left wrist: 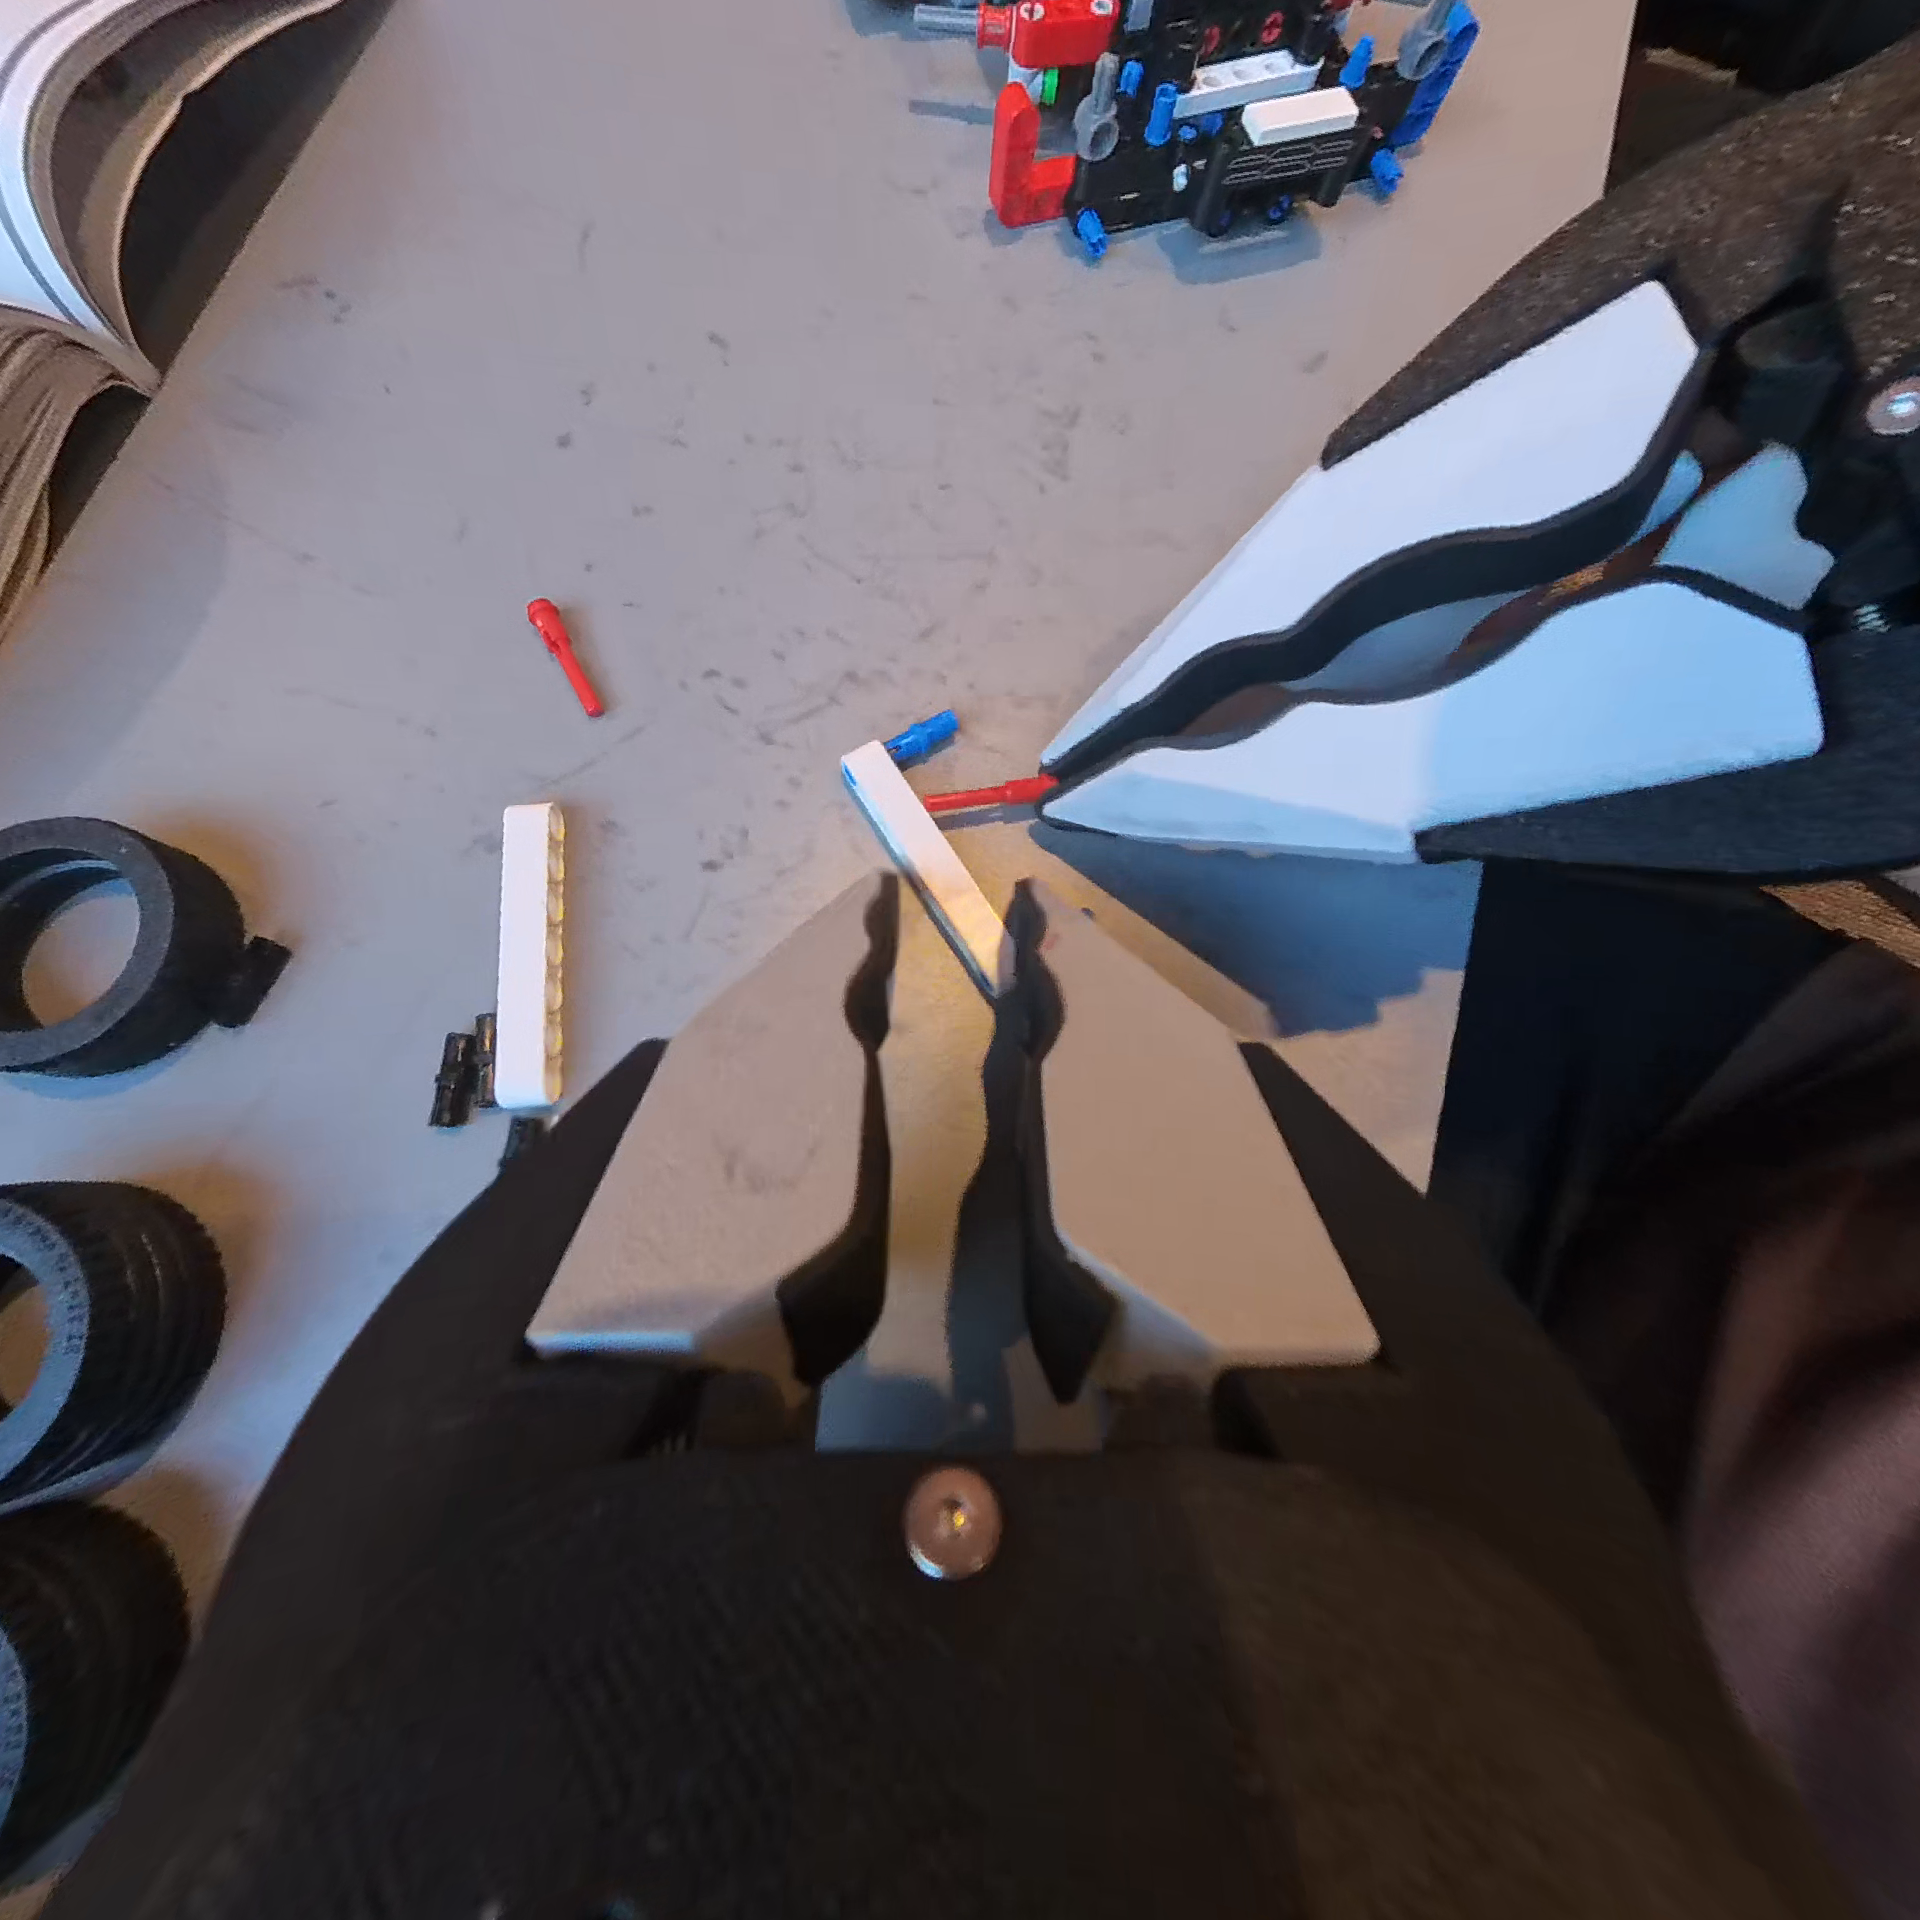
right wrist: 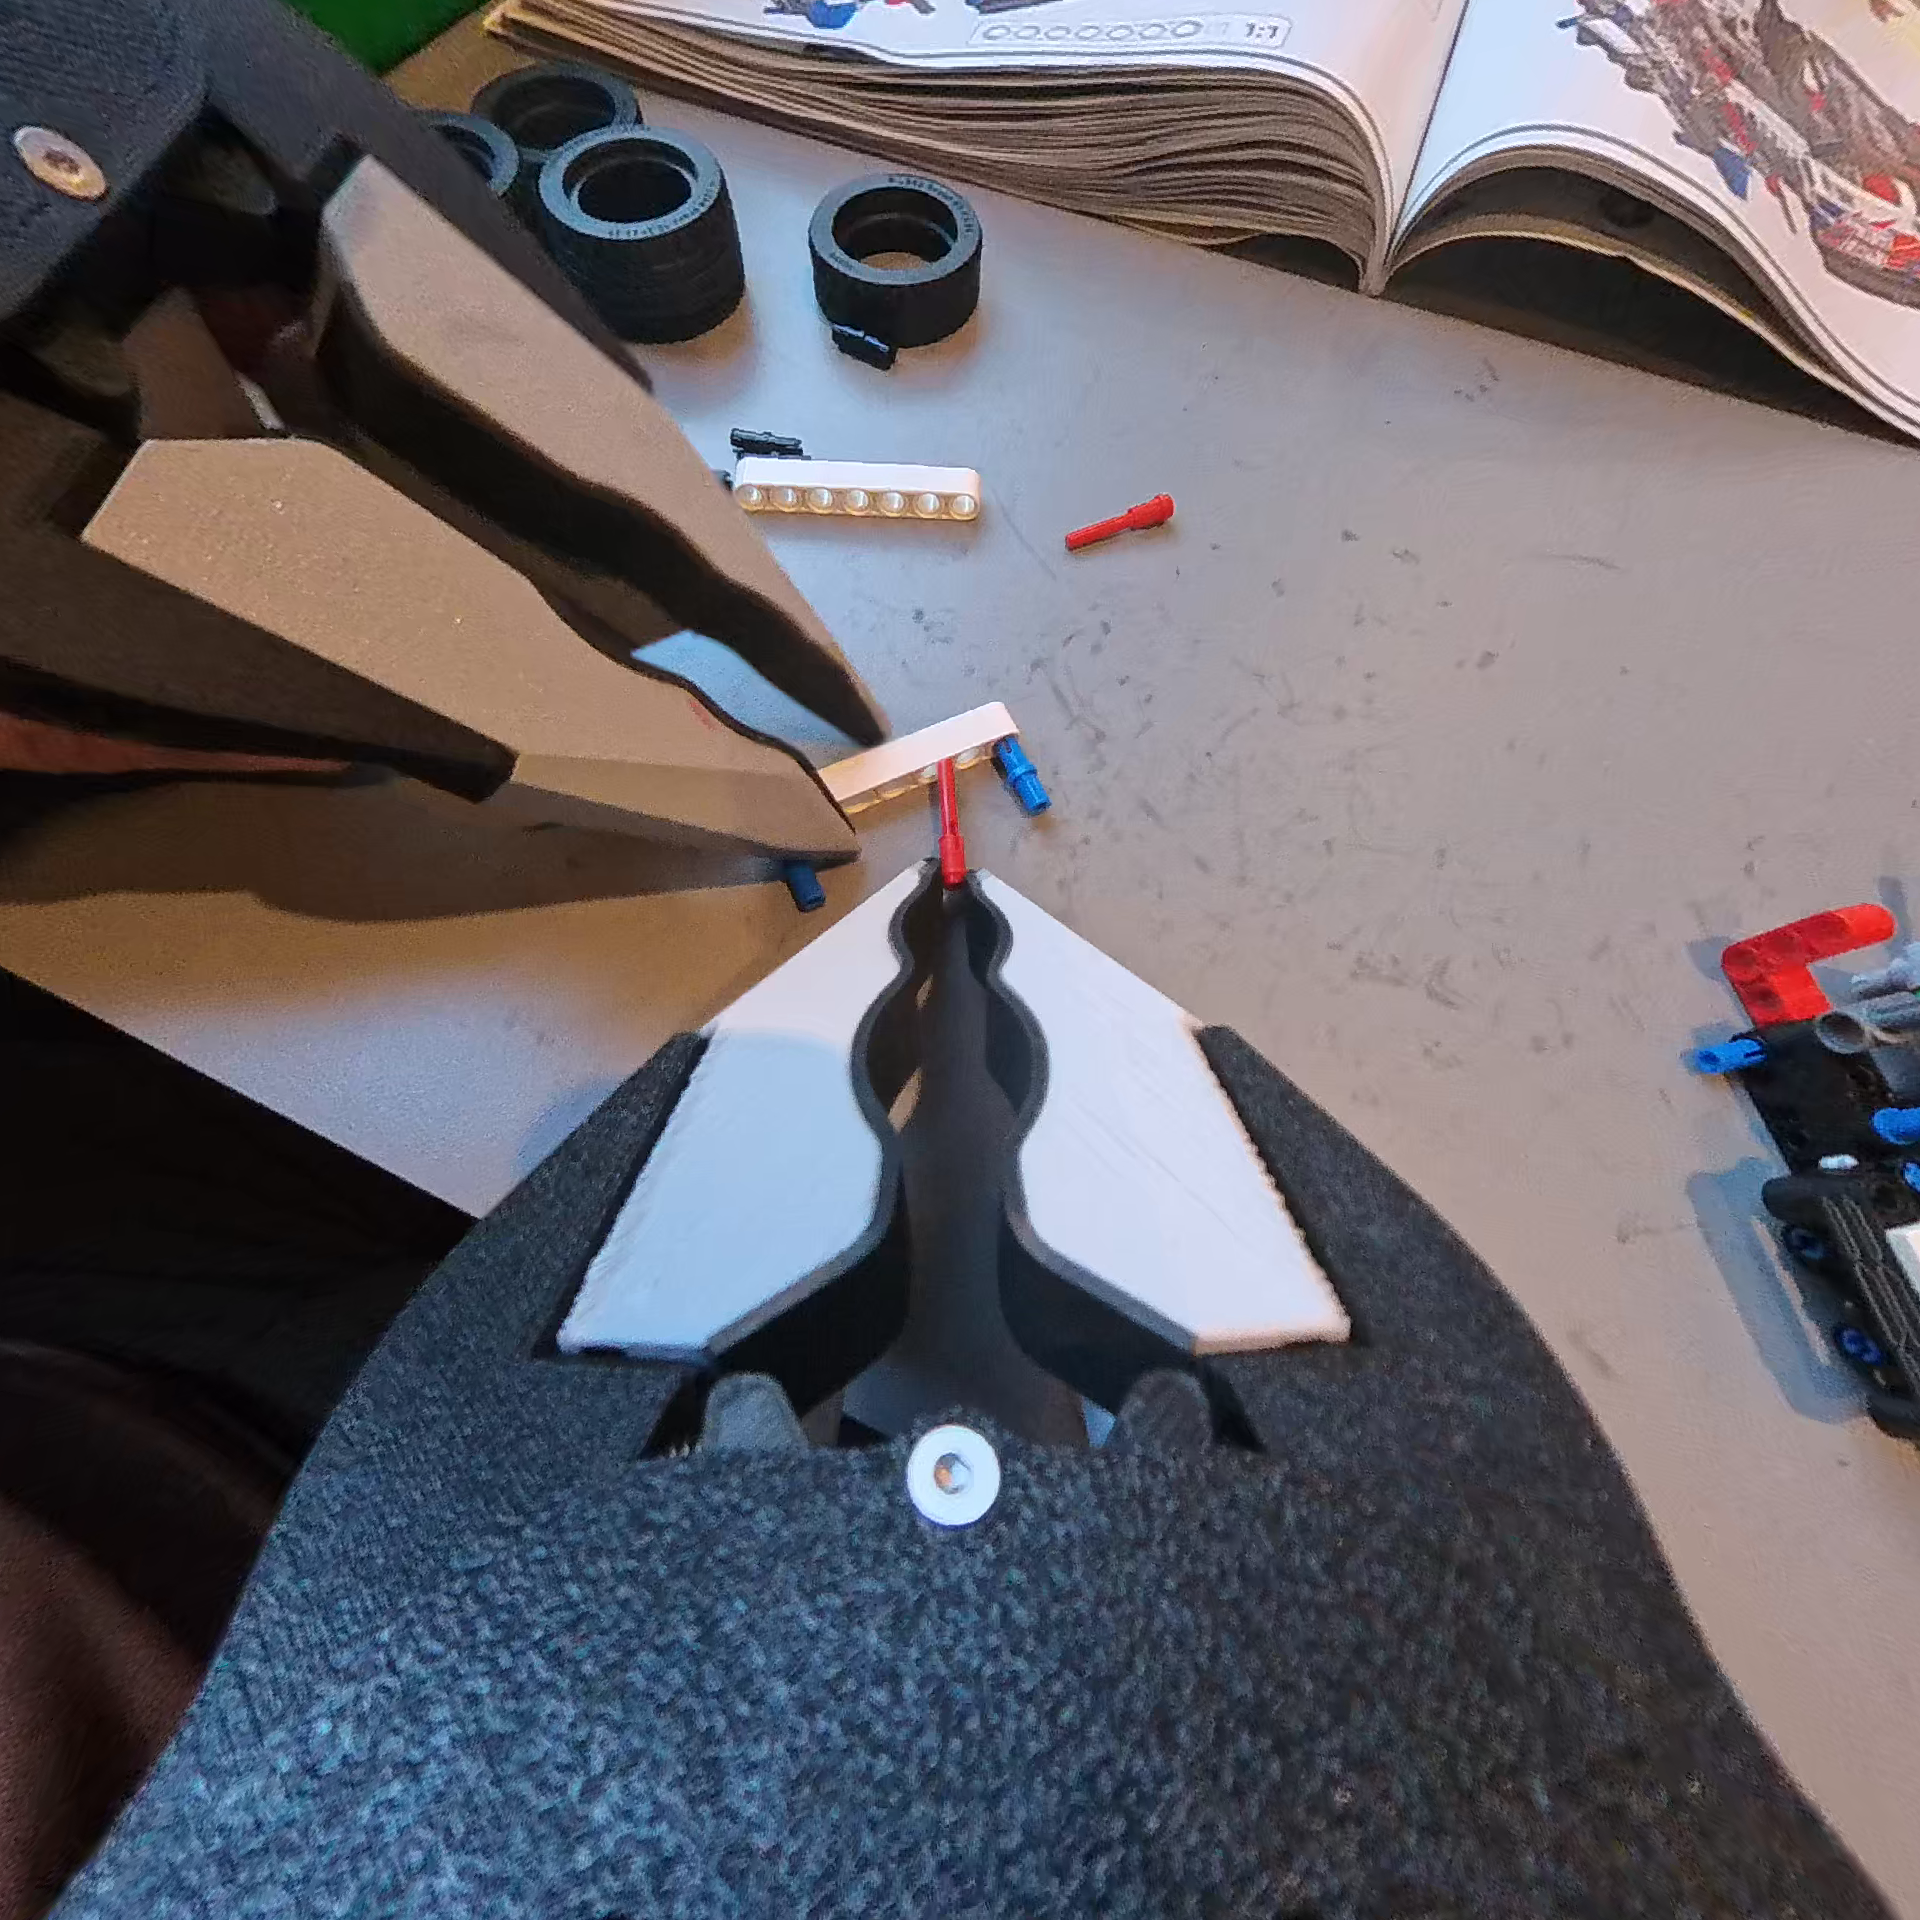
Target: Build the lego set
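1. Soft, even light on the grey table point(left wrist: 727, 416), not too bright.
2. Dark shadow under the right gripper point(left wrist: 1049, 790), falling toward the near table edge.
3. Warm yellow glow on the white beam point(left wrist: 914, 842) between the left gripper point(left wrist: 951, 935) tips.
4. Bent, stretched look at the edges.
5. Fuzzy, dark corners close to the camera.

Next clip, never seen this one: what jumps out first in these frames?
Centre stage, the two grippers meet tip to tip: the left gripper holds a white beam with a blue pin at its far end, while the right gripper pushes a red pin into its side. Beyond lie a spare white beam, another red pin, black tyres, an open instruction book and the half-built model.
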The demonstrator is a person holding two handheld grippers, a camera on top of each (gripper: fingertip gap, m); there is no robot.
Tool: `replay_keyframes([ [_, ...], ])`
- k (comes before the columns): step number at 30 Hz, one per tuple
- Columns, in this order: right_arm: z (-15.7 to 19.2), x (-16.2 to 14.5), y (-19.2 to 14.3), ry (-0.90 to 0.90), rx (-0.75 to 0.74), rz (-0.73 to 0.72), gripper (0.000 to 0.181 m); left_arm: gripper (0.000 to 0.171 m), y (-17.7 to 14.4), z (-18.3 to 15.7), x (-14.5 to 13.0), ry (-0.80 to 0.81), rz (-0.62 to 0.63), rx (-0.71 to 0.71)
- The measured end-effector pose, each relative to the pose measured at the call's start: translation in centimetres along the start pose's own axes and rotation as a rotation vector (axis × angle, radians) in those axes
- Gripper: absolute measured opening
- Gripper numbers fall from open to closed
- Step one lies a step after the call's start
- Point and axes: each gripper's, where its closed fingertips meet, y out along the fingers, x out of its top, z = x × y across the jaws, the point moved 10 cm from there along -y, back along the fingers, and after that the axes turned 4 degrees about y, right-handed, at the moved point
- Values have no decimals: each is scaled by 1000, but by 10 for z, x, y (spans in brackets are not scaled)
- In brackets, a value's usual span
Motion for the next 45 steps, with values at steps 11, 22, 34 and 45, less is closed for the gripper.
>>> replay_keyframes([
  [11, -5, 0, 0, -36, 0, 32, 3, 6, 7, 6, 9, 42, 39, 4],
  [22, -4, 3, 3, -43, -23, 16, 3, 6, 7, 2, 6, 42, 12, 26],
  [34, 6, 5, 5, -141, -24, 14, 5, 6, 6, 8, 5, 15, 5, -20],
  [45, -8, 13, -18, -318, 76, 2, 23, 6, 2, 11, 1, 86, 8, -65],
])
